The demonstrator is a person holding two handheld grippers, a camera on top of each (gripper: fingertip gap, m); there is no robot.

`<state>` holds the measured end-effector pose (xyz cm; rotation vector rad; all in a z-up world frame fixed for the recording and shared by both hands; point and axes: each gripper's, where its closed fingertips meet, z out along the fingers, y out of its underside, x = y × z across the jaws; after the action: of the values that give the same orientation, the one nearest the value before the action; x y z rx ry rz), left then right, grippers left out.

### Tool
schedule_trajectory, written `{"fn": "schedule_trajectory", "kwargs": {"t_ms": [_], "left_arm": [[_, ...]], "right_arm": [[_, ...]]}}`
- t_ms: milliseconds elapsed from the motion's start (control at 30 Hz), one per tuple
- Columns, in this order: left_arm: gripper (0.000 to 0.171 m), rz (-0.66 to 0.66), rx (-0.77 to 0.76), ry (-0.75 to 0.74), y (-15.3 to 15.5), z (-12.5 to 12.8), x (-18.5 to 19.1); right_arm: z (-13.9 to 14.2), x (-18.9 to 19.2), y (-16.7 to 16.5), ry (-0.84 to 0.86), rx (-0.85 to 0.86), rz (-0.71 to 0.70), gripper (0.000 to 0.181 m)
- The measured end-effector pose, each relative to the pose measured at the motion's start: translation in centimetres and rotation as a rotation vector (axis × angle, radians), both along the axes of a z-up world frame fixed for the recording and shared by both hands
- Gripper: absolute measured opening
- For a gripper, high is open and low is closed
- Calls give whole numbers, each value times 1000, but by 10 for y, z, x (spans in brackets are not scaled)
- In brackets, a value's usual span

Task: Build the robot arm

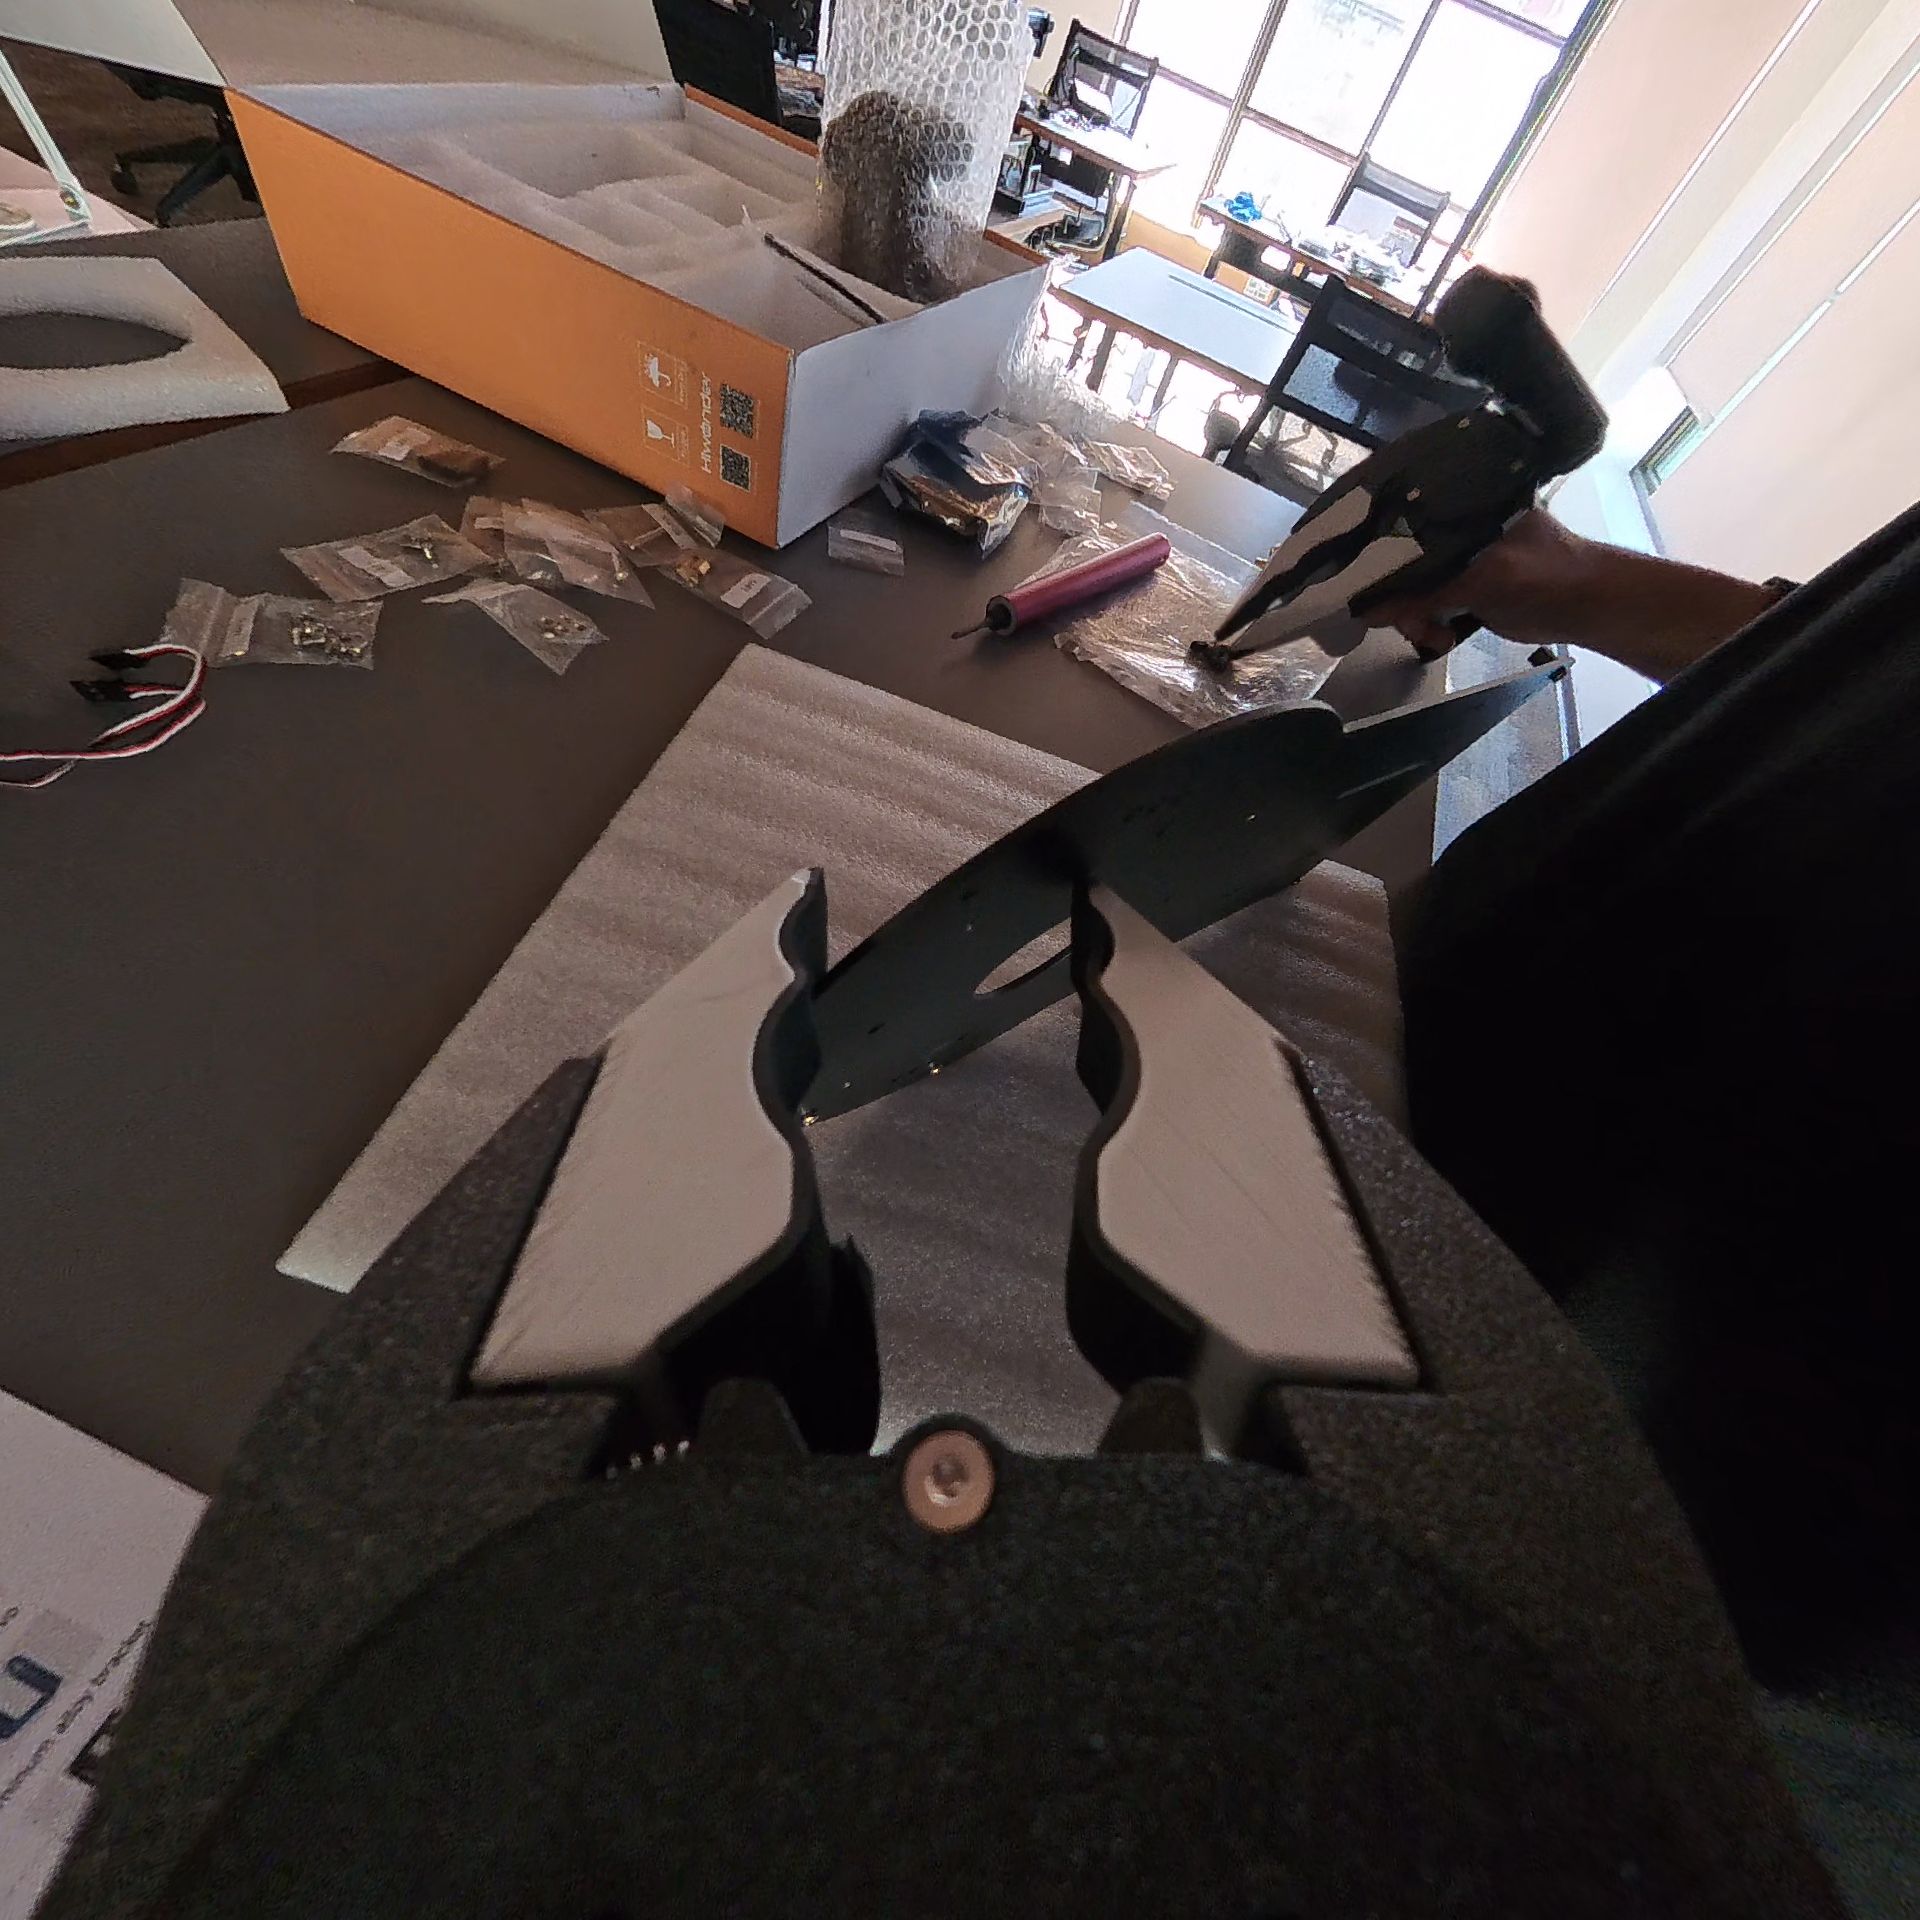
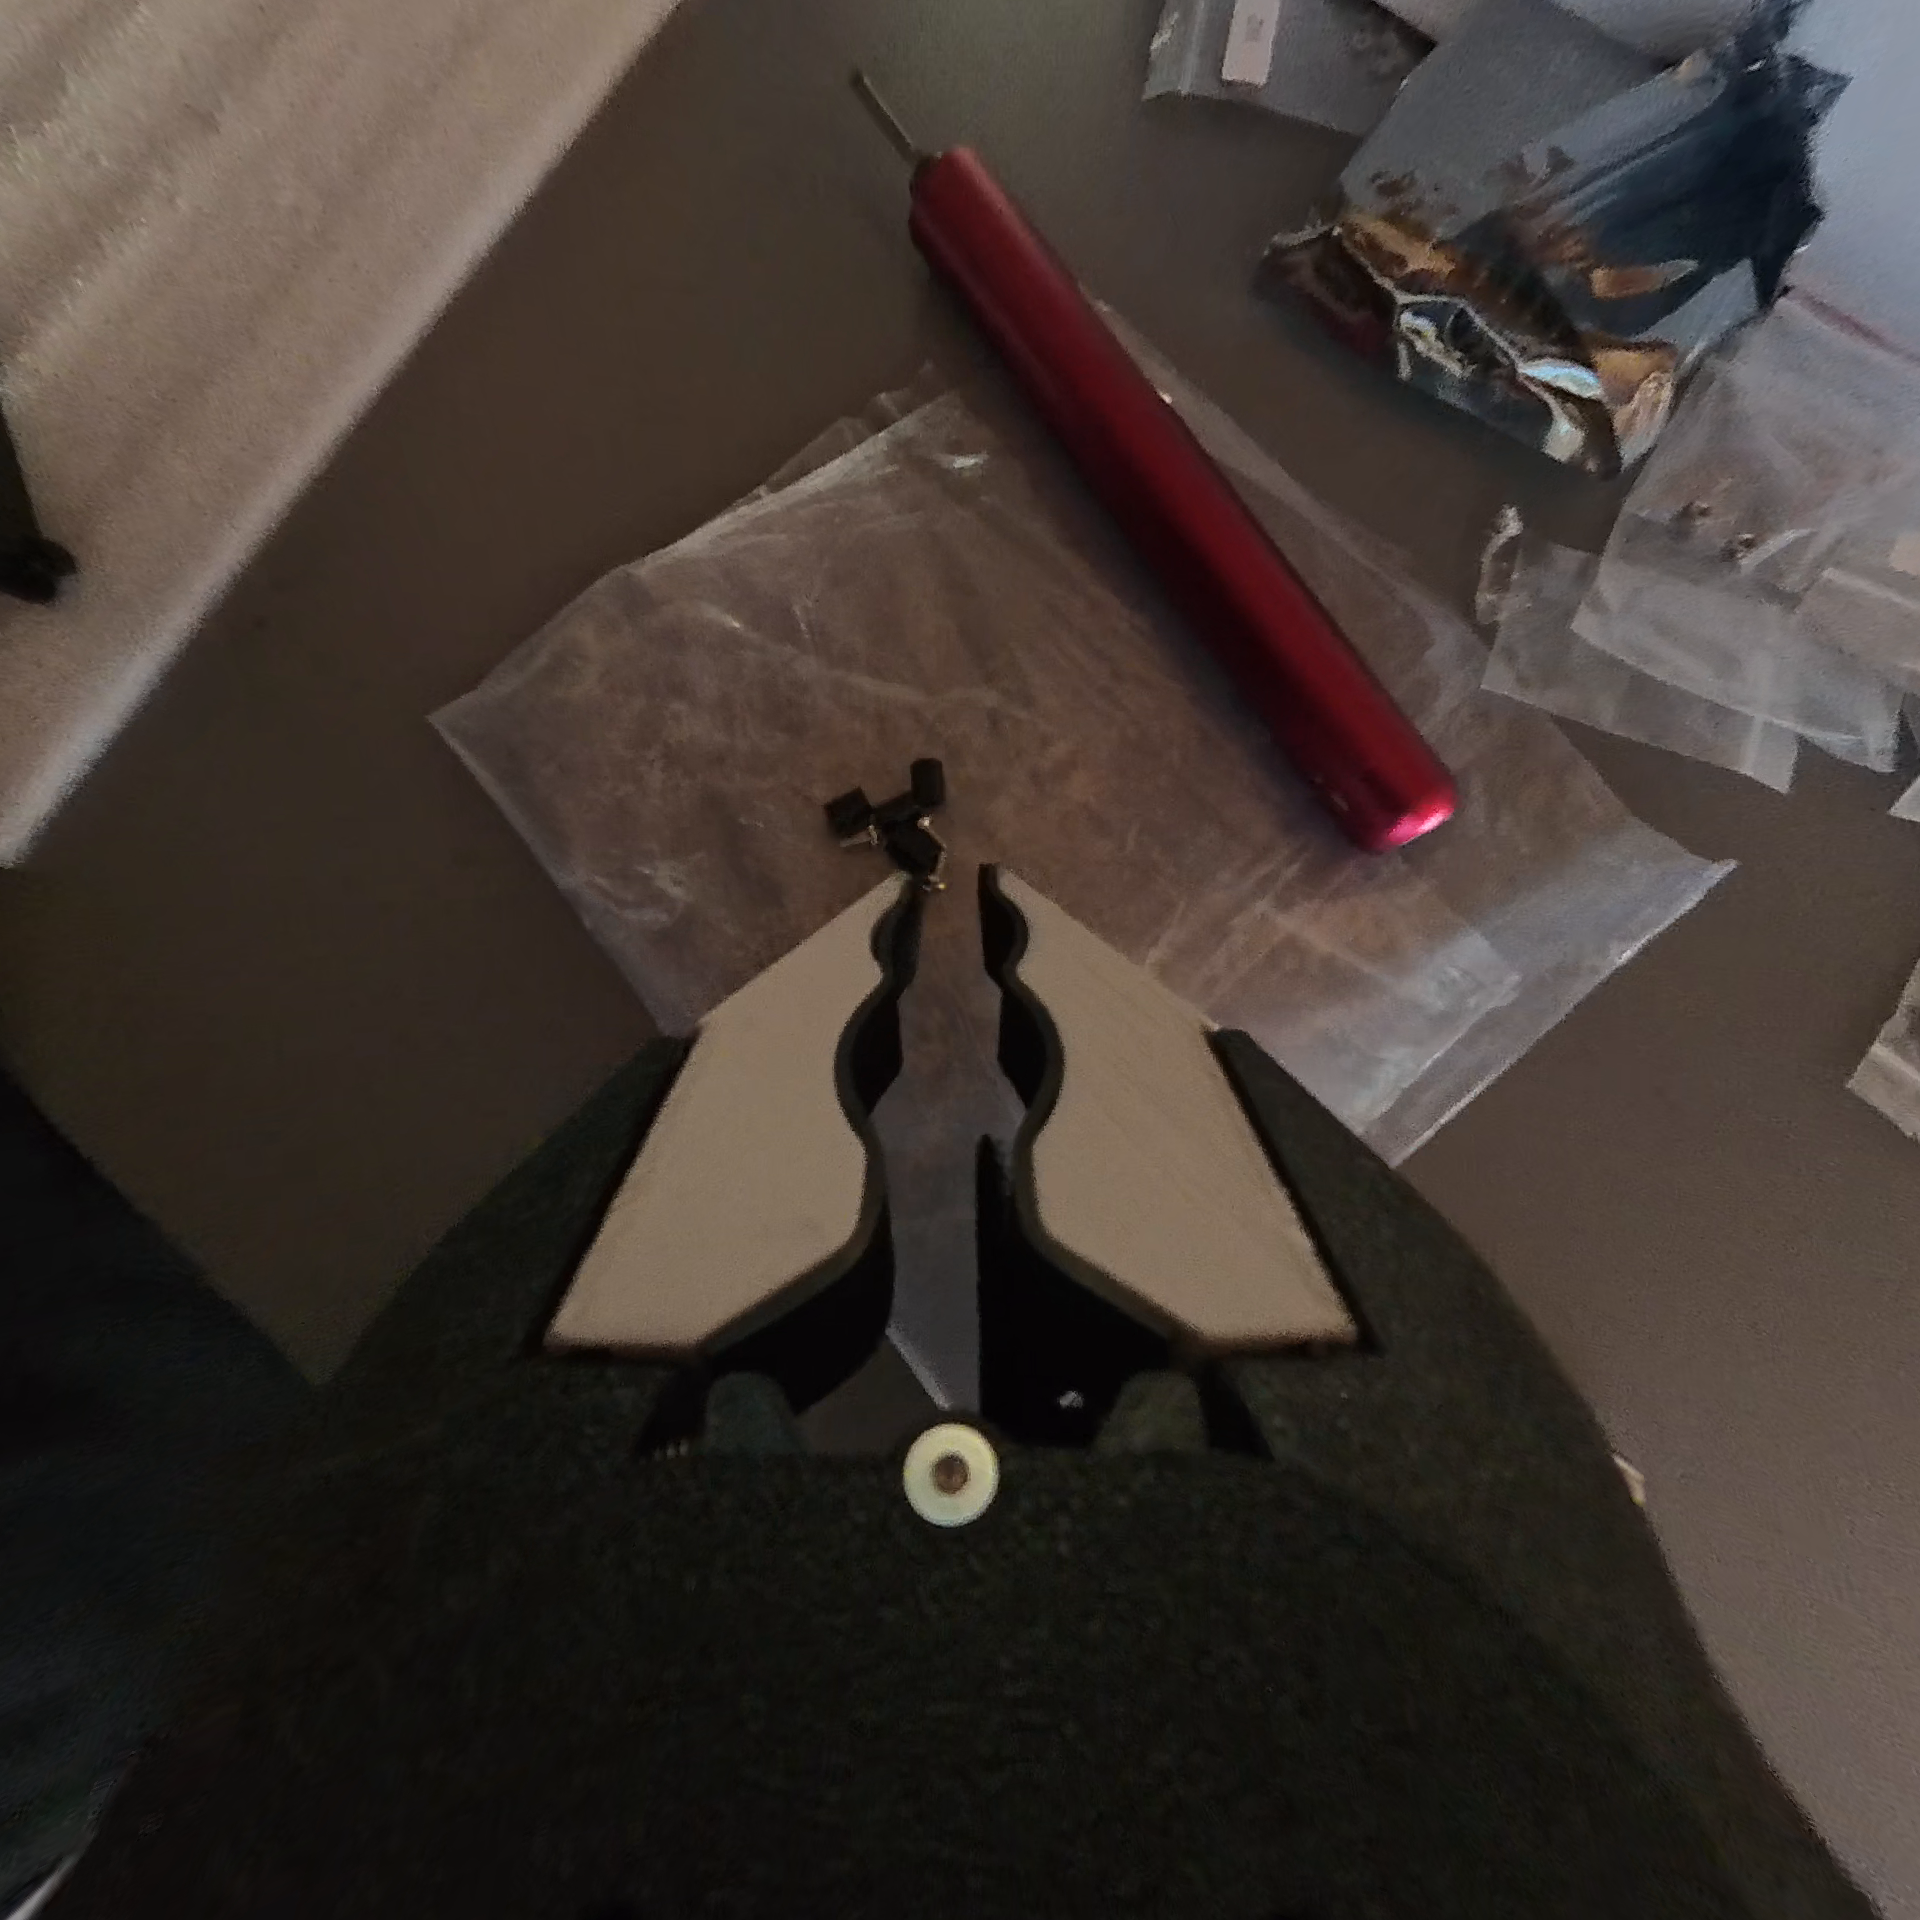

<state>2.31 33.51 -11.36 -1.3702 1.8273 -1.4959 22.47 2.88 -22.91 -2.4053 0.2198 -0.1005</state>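
Left wrist view: the left gripper (image 1: 951,940) grips a flat black plate (image 1: 1122,883) between its fingers, tilted above a white foam sheet (image 1: 831,769) on the dark table (image 1: 260,883); an orange box (image 1: 540,312), small parts bags (image 1: 436,582) and the right gripper (image 1: 1231,639) lie farther off. Right wrist view: the right gripper (image 2: 940,883), jaws narrowed to a slim gap, tips just at small black screws (image 2: 883,821) on a clear plastic bag (image 2: 1039,748), beside a red screwdriver (image 2: 1164,488); whether it grips one, I cannot tell
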Motion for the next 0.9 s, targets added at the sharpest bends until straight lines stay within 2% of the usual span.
{"fn": "schedule_trajectory", "kwargs": {"t_ms": [367, 467, 700, 800, 900], "left_arm": [[47, 10, 12, 17, 0, -1, -2], [48, 19, 10, 22, -1, -1, -2], [47, 20, 4, 28, 0, -1, 0], [47, 10, 21, 52, 0, -1, 2], [46, -7, 35, 58, 0, 0, 5]], "right_arm": [[1, -2, -1, -20, 12, -9, 2], [8, -2, -4, -24, 34, -28, 1], [31, -8, 6, -21, 158, 30, 0], [51, -14, 20, 5, 200, 83, 0], [114, -36, 48, -34, 316, 179, 0]]}}
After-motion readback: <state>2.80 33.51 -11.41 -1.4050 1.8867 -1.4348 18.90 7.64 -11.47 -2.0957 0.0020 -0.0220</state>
